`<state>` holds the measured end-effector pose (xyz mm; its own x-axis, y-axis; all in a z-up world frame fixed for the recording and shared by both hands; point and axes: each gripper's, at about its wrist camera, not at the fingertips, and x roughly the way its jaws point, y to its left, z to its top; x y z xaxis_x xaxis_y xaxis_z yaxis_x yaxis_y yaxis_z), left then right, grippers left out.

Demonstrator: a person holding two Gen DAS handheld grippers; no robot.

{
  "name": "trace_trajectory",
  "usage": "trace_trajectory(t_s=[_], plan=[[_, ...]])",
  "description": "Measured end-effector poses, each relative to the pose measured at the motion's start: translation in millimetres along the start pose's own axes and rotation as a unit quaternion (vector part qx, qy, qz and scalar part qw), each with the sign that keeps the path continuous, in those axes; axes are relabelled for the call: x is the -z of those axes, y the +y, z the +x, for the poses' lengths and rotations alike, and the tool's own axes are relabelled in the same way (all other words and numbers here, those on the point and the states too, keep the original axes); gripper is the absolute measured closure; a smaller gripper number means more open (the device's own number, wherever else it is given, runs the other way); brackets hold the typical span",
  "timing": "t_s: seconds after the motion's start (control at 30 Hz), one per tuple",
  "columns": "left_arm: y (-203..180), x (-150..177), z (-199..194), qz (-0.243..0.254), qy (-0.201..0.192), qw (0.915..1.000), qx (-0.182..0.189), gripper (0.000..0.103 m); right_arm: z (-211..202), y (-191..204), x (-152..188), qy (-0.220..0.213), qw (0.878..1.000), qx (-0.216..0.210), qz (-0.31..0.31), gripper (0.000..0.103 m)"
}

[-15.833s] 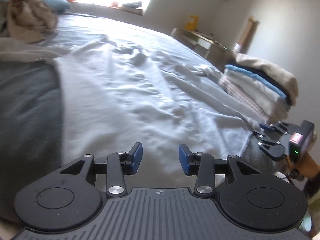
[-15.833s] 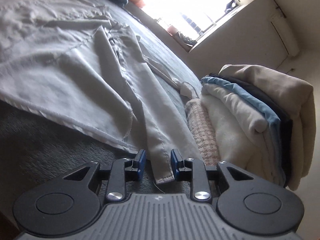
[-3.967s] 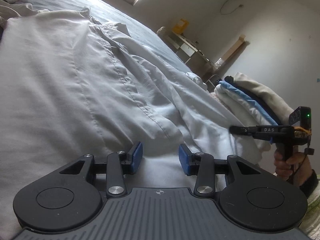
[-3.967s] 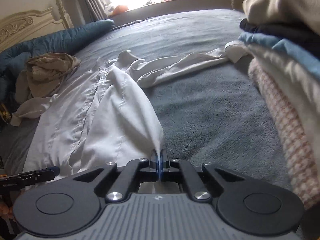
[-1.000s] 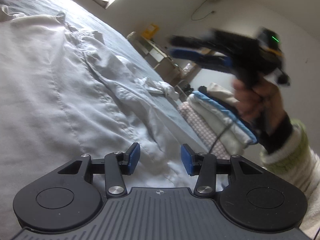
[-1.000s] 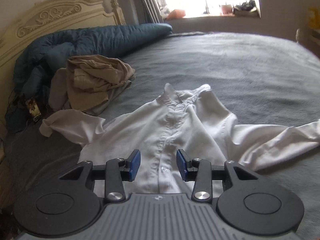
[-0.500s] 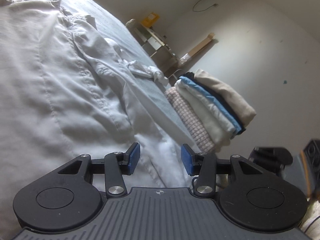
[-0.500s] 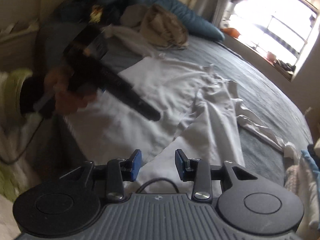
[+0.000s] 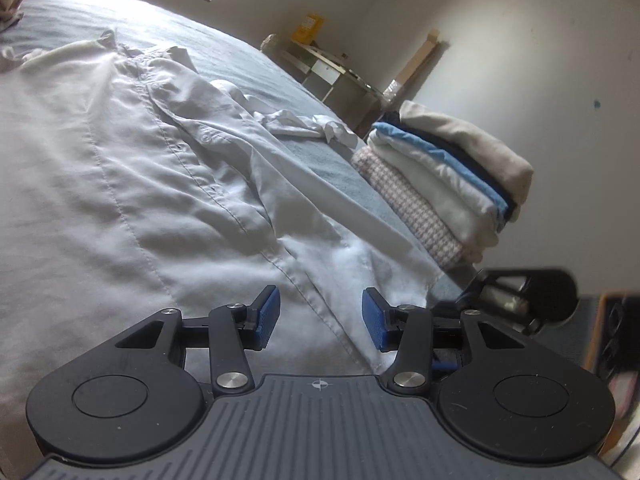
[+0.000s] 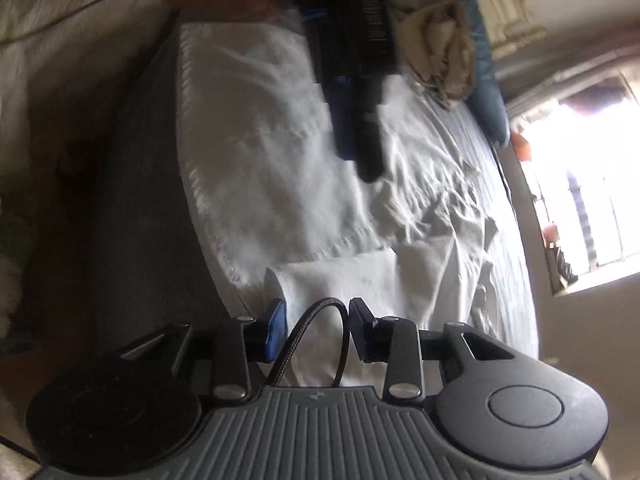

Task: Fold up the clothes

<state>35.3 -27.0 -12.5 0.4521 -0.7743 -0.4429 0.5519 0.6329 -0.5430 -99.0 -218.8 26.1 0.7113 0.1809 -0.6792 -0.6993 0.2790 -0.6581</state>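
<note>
Currently both tools are hovering over the bottom hem of the white shirt, which is lying spread face-up on the grey bed.

Left gripper: jaws apart, gripping nothing. Right gripper: jaws have just been closing, only its own cable looping between them, no cloth pinched.

Looks like we're setting up the next fold; next move needs each tool pinching a hem corner.

Count: one shirt being worked, one folded stack showing about five items, one crumpled beige garment.

The stack of folded clothes blocks the bed's right edge; grey cover beside it lies bare.
</note>
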Motion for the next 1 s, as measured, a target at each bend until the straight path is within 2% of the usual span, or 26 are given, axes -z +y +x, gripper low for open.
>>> trace_trajectory(t_s=[0.1,0.13,0.17,0.2,0.27,0.33,0.4,0.43,0.47,0.5,0.57,0.63,0.7,0.77,0.83,0.9,0.93,1.0], plan=[[-3,0,2,0.001,0.002,0.9999,0.011,0.056,-52,-31,19,-0.030,0.990,-0.018,0.135,0.062],[-3,0,4,-0.002,0.003,0.9998,0.018,0.056,-73,-40,26,-0.048,0.982,-0.021,0.183,0.059],[-4,-1,5,-0.002,0.004,0.9997,0.024,0.056,-97,-49,35,-0.074,0.968,-0.025,0.238,0.052],[-6,-1,7,0.000,0.006,0.9996,0.027,0.056,-121,-57,44,-0.104,0.950,-0.031,0.294,0.048],[-10,0,10,0.007,0.010,0.9995,0.029,0.056,-158,-68,64,-0.161,0.904,-0.038,0.393,0.037],[-14,1,13,0.007,0.016,0.9994,0.029,0.056,-177,-76,85,-0.211,0.857,-0.042,0.468,0.036],[-18,2,13,0.008,0.021,0.9994,0.025,0.056,-191,-83,106,-0.258,0.805,-0.044,0.533,0.036],[-21,4,13,0.011,0.023,0.9994,0.022,0.056,-189,-85,112,-0.252,0.796,-0.033,0.549,0.036],[-24,5,13,0.013,0.025,0.9994,0.018,0.056,-178,-87,114,-0.224,0.802,-0.011,0.553,0.038],[-26,6,13,0.013,0.027,0.9995,0.013,0.056,-165,-85,112,-0.193,0.817,0.008,0.544,0.042],[-30,8,11,0.012,0.029,0.9995,0.002,0.056,-132,-71,99,-0.131,0.859,0.036,0.494,0.050],[-33,11,7,0.012,0.026,0.9995,-0.010,0.056,-97,-48,79,-0.092,0.905,0.051,0.412,0.055],[-36,12,2,0.011,0.022,0.9995,-0.019,0.056,-64,-23,56,-0.071,0.945,0.057,0.313,0.059],[-38,13,-2,0.012,0.019,0.9994,-0.028,0.056,-37,4,36,-0.054,0.975,0.075,0.202,0.060],[-40,15,-5,0.014,0.017,0.9991,-0.036,0.056,-14,24,26,-0.038,0.988,0.097,0.112,0.061],[-42,17,-7,0.019,0.017,0.9988,-0.041,0.056,2,38,20,-0.031,0.992,0.110,0.050,0.064],[-43,17,-7,0.022,0.017,0.9987,-0.042,0.056,7,43,17,-0.030,0.993,0.113,0.029,0.064],[-45,18,-7,0.028,0.017,0.9986,-0.042,0.056,8,40,13,-0.038,0.992,0.116,0.036,0.065]])
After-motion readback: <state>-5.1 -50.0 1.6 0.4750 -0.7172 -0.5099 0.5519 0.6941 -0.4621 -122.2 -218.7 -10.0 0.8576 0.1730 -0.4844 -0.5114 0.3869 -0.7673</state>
